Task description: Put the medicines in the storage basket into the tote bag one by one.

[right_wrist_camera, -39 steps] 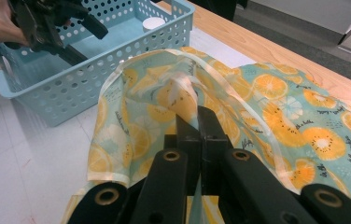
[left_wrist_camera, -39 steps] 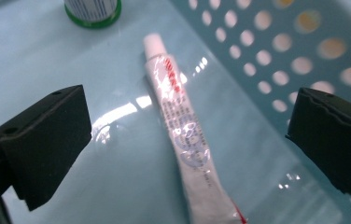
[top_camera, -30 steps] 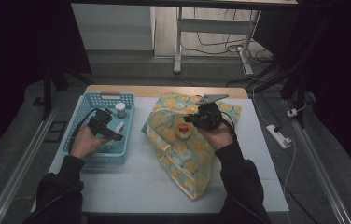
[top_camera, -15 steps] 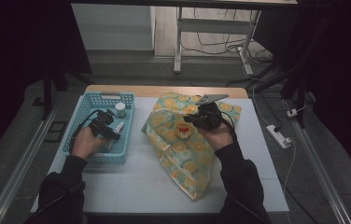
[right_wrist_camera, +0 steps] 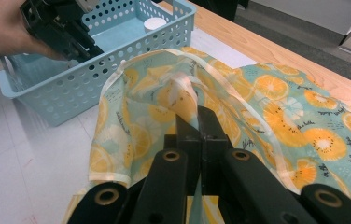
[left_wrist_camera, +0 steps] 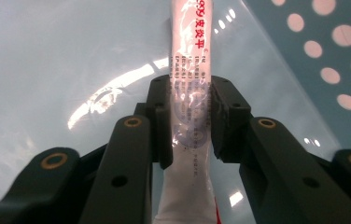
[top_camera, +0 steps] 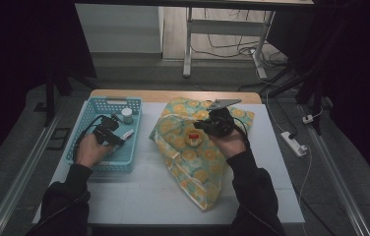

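In the blue basket point(top_camera: 99, 164) my left gripper point(top_camera: 119, 139) has just been closing its jaws. They now press on a white tube with red print point(left_wrist_camera: 190, 46), and the pads point(left_wrist_camera: 164, 116) touch it on both sides. From above, the tube point(top_camera: 127, 133) lies low in the basket. My right gripper point(top_camera: 200, 125) is shut on a pinched fold of the orange-patterned cloth bag point(top_camera: 198, 162). That fold point(right_wrist_camera: 183, 95) rises from between its shut jaws point(right_wrist_camera: 197, 116). A small red and orange piece point(top_camera: 193, 137) sits on the bag.
A white-capped jar point(top_camera: 126, 116) stands at the basket's far end, also seen as the jar point(right_wrist_camera: 155, 24). The basket wall point(right_wrist_camera: 71, 88) is close to the bag's left edge. A wooden strip point(top_camera: 173, 96) borders the table's far side. A power strip point(top_camera: 293, 143) lies on the floor at right.
Both hands keep their places in the high view. No other difference shows at that size.
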A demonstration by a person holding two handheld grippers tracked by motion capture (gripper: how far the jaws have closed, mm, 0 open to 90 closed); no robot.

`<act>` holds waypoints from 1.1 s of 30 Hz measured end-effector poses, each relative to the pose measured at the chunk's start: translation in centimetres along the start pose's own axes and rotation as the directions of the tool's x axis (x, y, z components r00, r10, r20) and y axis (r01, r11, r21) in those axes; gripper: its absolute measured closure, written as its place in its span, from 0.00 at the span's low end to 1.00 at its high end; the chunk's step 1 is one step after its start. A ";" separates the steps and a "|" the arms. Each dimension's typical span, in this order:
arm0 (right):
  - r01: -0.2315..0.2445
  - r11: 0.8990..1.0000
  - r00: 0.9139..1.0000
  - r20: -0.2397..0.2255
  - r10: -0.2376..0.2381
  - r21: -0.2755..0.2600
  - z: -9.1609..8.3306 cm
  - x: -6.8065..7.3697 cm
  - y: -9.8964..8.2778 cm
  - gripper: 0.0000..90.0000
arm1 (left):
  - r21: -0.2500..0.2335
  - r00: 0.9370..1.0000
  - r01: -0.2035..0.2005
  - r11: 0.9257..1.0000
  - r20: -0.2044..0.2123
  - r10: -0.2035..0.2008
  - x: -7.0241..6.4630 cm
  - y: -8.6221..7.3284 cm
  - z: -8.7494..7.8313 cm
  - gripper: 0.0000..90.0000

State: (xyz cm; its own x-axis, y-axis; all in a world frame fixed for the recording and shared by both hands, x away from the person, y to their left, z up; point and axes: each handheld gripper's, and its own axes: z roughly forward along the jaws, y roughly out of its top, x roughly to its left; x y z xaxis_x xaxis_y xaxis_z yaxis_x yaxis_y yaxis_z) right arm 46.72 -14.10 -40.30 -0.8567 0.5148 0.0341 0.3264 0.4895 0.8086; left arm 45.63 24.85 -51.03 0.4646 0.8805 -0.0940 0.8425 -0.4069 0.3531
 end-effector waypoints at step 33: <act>0.001 1.000 1.000 0.003 -0.001 -0.012 -0.1 0.0 0.1 1.00 | -0.279 0.990 -0.031 0.960 0.125 0.068 -1.3 -0.7 -6.8 0.79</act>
State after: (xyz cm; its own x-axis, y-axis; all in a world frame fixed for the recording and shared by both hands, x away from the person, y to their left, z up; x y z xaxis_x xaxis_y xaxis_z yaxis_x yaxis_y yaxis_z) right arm 46.66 -14.15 -40.17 -0.8561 0.5159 0.0315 0.3202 0.4816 0.8158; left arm 42.54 25.63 -44.83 0.5513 0.8134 -0.1853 0.7184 -0.3500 0.6012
